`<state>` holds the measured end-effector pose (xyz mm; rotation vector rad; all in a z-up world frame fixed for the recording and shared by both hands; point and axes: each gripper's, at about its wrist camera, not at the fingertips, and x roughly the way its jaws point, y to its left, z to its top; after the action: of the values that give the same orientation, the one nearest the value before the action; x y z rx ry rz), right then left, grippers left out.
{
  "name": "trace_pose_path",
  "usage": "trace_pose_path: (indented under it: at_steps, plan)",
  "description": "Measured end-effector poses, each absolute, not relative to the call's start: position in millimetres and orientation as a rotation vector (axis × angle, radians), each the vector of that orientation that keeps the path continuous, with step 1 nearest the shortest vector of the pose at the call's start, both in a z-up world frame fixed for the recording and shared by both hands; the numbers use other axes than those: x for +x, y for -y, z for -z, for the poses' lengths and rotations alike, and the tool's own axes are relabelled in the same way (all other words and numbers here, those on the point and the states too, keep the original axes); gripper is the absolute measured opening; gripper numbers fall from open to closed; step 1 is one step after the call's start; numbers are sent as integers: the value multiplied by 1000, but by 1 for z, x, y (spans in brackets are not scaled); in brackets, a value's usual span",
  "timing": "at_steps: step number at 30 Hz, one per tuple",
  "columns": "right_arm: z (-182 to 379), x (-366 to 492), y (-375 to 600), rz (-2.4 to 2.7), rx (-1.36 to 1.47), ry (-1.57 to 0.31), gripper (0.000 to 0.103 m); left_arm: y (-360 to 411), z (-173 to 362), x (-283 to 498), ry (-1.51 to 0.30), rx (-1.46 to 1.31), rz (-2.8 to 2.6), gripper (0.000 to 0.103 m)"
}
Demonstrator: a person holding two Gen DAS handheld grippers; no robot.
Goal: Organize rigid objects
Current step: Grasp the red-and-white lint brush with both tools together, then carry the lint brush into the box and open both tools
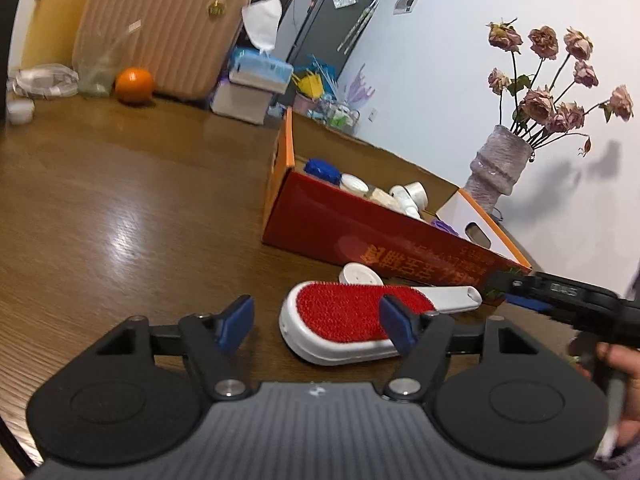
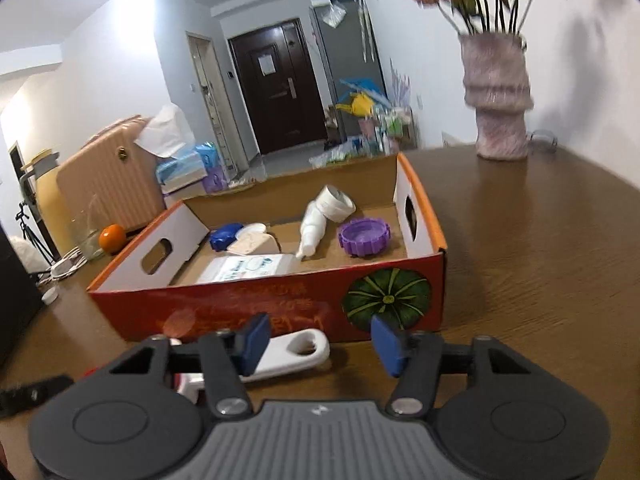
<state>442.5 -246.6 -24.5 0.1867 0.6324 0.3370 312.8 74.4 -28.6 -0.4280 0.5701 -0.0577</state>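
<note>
A white lint brush with a red pad lies on the wooden table in front of a red and orange cardboard box. My left gripper is open and hovers just short of the brush's wide end. A white round lid lies behind the brush. My right gripper is open above the brush's white handle; it also shows at the right edge of the left wrist view. The box holds a purple lid, a white bottle, a blue cap and a flat packet.
A vase of dried roses stands behind the box, also in the right wrist view. An orange, a pink suitcase and tissue boxes are at the far table edge. A small white jar sits far left.
</note>
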Motion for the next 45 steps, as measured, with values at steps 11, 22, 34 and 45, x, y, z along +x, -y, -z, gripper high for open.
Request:
trace_pose_path:
  at_steps: [11, 22, 34, 45]
  plan:
    - [51, 465, 242, -346, 190, -721, 20, -80, 40, 322, -580, -511, 110, 48]
    - [44, 408, 261, -326, 267, -737, 12, -64, 24, 273, -514, -458, 156, 44]
    - [1, 275, 296, -267, 311, -581, 12, -31, -22, 193, -414, -380, 190, 44]
    - [-16, 229, 309, -270, 347, -493, 12, -20, -40, 168, -370, -372, 187, 44]
